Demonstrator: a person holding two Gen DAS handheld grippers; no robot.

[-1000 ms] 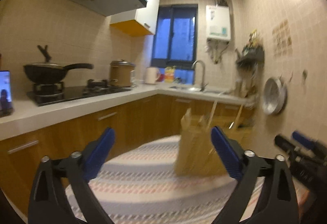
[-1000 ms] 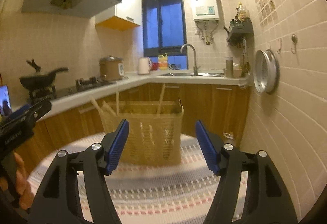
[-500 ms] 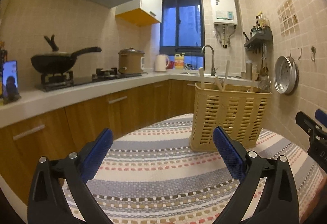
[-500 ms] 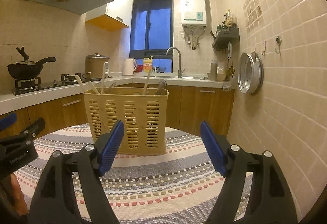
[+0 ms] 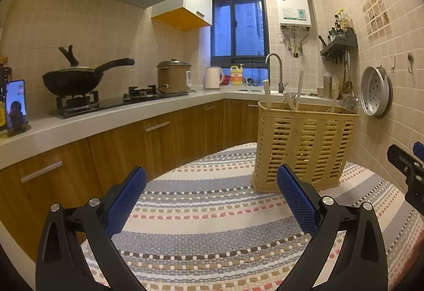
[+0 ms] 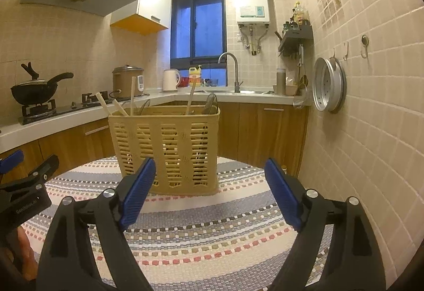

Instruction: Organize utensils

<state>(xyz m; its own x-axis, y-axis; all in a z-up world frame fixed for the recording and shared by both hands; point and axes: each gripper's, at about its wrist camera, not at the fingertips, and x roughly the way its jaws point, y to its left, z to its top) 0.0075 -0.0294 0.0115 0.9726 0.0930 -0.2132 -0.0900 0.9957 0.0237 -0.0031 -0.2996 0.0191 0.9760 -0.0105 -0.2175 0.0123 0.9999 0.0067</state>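
Since the frame half a second back, both cameras have tilted slightly, so the yellow slotted utensil basket (image 5: 302, 147) sits a little lower and farther right of centre in the left view and nearer the middle in the right view (image 6: 165, 150). Its contents are hard to read: pale chopsticks (image 6: 131, 94) and darker utensil handles poke above the rim, but the slats hide what lies lower down. That basket stands upright on a surface covered by a striped woven cloth (image 5: 212, 224), which fills the lower half of both views. Behind it run wooden cabinets, a white counter with a black wok (image 5: 73, 80) on a gas hob at left, a sink tap (image 6: 233, 70) under the dark window, and a round steamer tray (image 6: 328, 84) hanging on the tiled wall at right. Left gripper (image 5: 210, 202) and right gripper (image 6: 210, 191) both hover above the cloth short of the basket, fingers spread wide, pinching nothing.
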